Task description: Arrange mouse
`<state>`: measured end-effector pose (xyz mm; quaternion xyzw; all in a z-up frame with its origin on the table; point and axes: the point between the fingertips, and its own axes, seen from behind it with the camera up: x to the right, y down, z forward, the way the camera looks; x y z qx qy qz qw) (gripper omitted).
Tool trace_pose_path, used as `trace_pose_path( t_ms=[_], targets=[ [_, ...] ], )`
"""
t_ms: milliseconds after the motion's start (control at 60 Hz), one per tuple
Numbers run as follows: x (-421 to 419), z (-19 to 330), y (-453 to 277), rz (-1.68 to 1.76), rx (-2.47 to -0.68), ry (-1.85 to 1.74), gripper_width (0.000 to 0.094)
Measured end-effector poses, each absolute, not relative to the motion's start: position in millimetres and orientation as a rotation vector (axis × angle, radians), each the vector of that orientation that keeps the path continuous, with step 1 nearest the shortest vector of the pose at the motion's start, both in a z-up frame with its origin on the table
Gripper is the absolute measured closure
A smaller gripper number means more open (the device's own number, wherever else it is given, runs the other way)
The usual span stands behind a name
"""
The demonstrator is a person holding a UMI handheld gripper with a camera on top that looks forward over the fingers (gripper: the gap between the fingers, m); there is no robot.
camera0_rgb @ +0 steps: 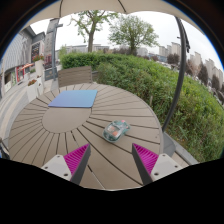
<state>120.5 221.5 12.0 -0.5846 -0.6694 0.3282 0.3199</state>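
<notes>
Two pink pads (pixel 76 157) flank our view at the near end: the tool (pixel 110 160) stands wide apart, gripping nothing, above the slatted round surface (pixel 45 125). Just ahead of the fingers, well clear of them, lies the mouse (pixel 116 129), pale and glossy. We judge it light, rigid and somewhat slippery on its rounded shell, so we would pinch it across its narrow flanks, low down, not over the domed top. Beyond it rests a blue mat (pixel 74 98), its likely destination. Farther off we see a hedge (pixel 150 75) and trees (pixel 130 30).
</notes>
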Motion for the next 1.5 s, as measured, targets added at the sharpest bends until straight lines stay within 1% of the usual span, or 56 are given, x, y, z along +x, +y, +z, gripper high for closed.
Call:
trace_pose_path(
  t_ms=[300, 367, 400, 500, 650, 767, 817, 867, 883, 917, 1017, 1100, 1133, 1217, 1367, 1433, 1500],
  targets=[
    [53.6, -14.6, 212.6, 0.879, -1.562, -1.810, 0.0075],
    [42.3, -15.2, 209.9, 0.886, -1.564, -1.815, 0.0076],
    [38.4, -13.8, 210.6, 0.880, -1.566, -1.807, 0.0097],
    [28.2, -13.6, 198.9, 0.900, -1.542, -1.852, 0.0087],
    [14.7, -14.2, 192.4, 0.903, -1.519, -1.884, 0.0096],
    [10.3, -15.2, 188.5, 0.901, -1.514, -1.896, 0.0126],
    [8.4, -15.2, 188.7, 0.901, -1.510, -1.897, 0.0168],
    [6.8, -15.2, 191.5, 0.897, -1.517, -1.888, 0.0242],
    [6.0, -15.2, 193.8, 0.892, -1.520, -1.882, 0.0291],
    [4.3, -15.7, 200.2, 0.871, -1.518, -1.883, 0.0463],
    [4.6, -14.3, 197.2, 0.879, -1.507, -1.916, 0.0533],
    [3.5, -7.3, 193.7, 0.875, -1.520, -1.934, 0.0567],
    [-0.7, 4.5, 193.6, 0.883, -1.512, -1.930, 0.0570],
    [-20.9, 48.2, 182.3, 0.931, -1.474, -1.897, 0.0572],
    [-80.2, 130.5, 126.7, 1.067, -1.411, -1.847, 0.0580],
    [-108.9, 146.1, 93.8, 1.106, -1.394, -1.840, 0.0581],
    [-138.7, 142.8, 54.8, 1.123, -1.413, -1.832, 0.0582]
  ],
)
